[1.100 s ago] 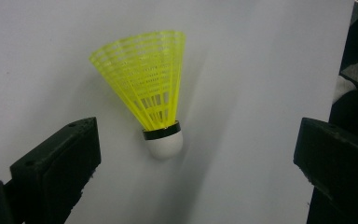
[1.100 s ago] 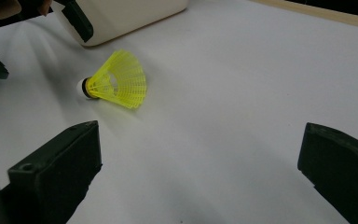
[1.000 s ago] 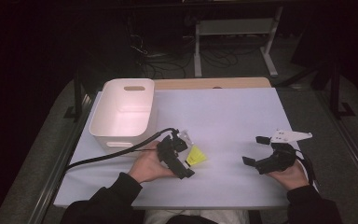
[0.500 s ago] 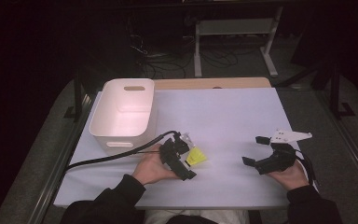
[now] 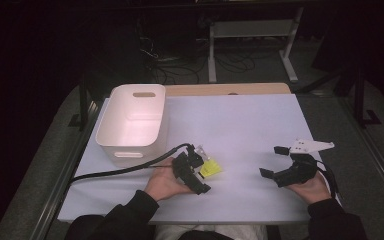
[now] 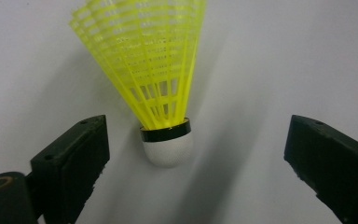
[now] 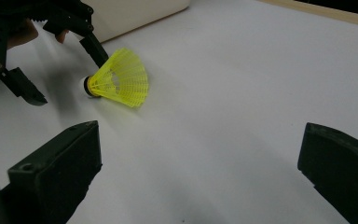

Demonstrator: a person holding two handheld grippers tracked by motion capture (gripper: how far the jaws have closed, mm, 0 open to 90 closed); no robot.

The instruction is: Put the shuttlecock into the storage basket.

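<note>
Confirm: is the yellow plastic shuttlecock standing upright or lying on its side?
On its side. The yellow plastic shuttlecock lies on the white table, cork toward the open left gripper.

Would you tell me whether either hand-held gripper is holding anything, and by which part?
Nothing is held. The left hand-held gripper is open around the shuttlecock, not touching it.

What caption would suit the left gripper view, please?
Open left gripper straddling the white cork of a yellow shuttlecock lying on the white table.

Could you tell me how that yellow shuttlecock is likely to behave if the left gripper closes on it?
The shuttlecock looks very light, so a nudge may shift it. Its open mesh skirt would probably flex, while the rounded white cap looks firmer. Lying on its side between the open left gripper, it may roll in an arc.
</note>
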